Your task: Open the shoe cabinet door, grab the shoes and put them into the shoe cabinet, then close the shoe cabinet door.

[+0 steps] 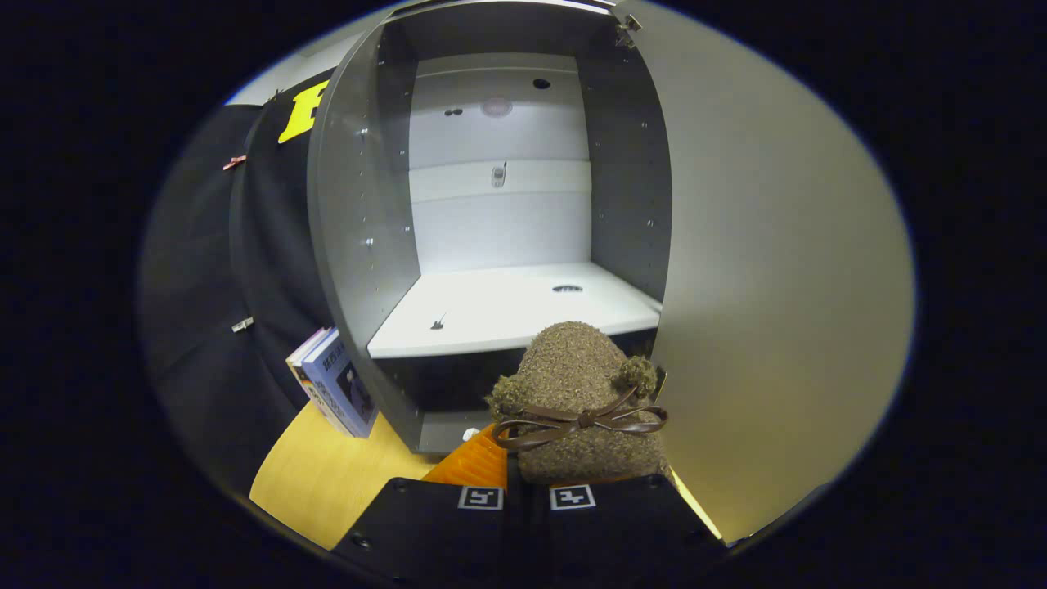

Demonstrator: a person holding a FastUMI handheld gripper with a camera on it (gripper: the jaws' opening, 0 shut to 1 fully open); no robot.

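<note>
A brown fuzzy shoe (582,384) with a dark ribbon bow sits between my fingers, toe pointing ahead, and my gripper (527,483) is shut on the shoe. Straight ahead stands the grey shoe cabinet (360,229) with a white back wall. Its door (777,270) is swung wide open at the right, close beside the shoe. A white shelf (507,315) lies just beyond and slightly above the shoe's toe. Below that shelf is a dark lower compartment.
Some books (335,393) lean against the cabinet's left side on a wooden floor (335,483). The black booth cloth (237,270) hangs left of the cabinet. Small holes and a metal fitting mark the cabinet's back wall.
</note>
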